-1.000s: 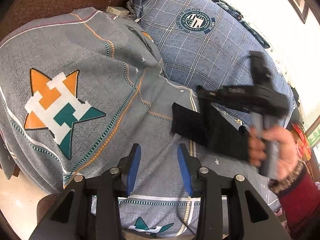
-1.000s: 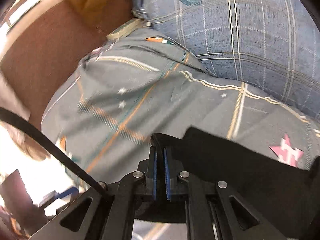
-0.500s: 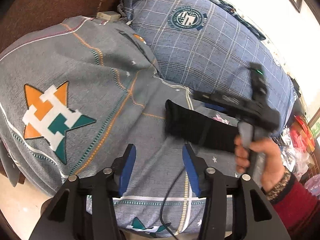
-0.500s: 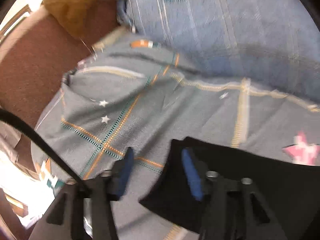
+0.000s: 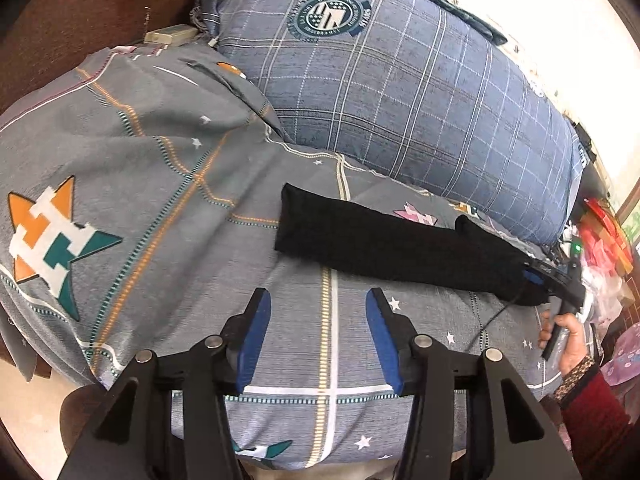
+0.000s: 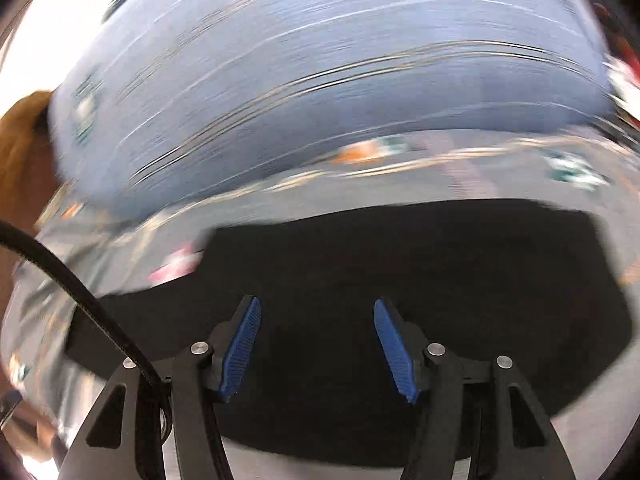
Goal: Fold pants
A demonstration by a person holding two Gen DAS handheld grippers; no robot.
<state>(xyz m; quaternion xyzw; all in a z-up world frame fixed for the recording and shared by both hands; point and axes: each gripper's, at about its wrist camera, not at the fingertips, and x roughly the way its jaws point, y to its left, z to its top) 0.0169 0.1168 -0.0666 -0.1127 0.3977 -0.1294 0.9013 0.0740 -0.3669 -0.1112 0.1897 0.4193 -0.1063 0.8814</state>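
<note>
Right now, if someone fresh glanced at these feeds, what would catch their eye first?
The black pants lie stretched across the grey patterned bedspread, in front of a blue plaid pillow. An orange-and-teal star print stands out at far left. The right wrist view is motion-blurred, with the right gripper open over the pants.

A grey bedsheet (image 5: pixel 168 168) covered the bed, printed with small white stars, thin orange and teal lines, and a large orange, white and teal star emblem (image 5: pixel 48 232) at the left of the frame. A blue plaid pillow (image 5: pixel 400 92) with a round crest badge (image 5: pixel 330 16) lay across the upper centre, touching the sheet. A small beige box (image 5: pixel 170 35) sat at the upper left beside the pillow. Colourful clutter (image 5: pixel 604 240), blurred, filled the right edge.
</note>
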